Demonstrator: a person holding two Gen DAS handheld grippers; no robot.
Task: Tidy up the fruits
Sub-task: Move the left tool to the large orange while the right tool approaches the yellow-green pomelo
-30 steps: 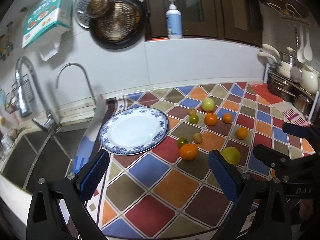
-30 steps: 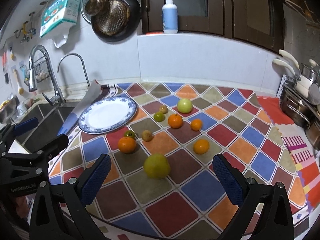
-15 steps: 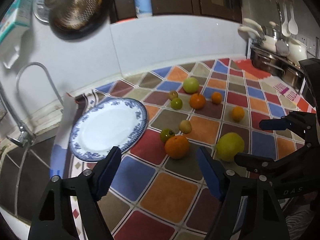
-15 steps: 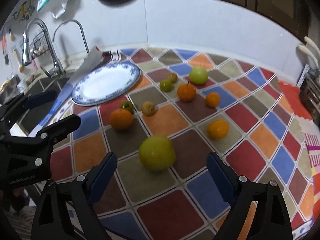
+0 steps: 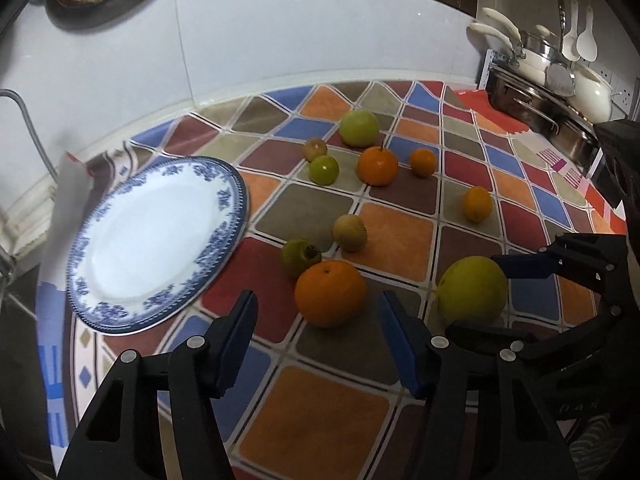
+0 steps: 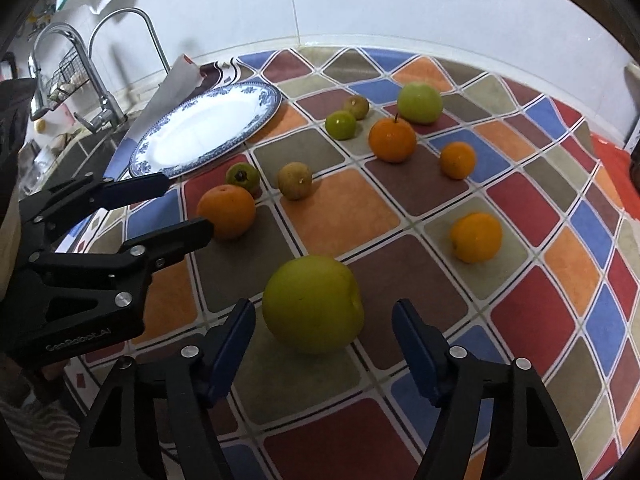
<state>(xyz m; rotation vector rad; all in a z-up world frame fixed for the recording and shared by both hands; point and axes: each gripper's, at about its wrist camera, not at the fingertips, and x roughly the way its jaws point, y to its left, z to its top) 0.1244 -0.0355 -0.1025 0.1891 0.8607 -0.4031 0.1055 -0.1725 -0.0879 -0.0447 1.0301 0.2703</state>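
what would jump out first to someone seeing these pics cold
The loud patchwork cloth with fruit scattered across it, and the empty blue-rimmed plate at its left. Nearest, the big yellow-green fruit sits just ahead of the right gripper, and an orange just ahead of the left gripper, both untouched.

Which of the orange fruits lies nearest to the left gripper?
The big orange straight ahead of the left gripper, beside the small green fruit with the dark calyx. The other three oranges lie farther back or to the right.
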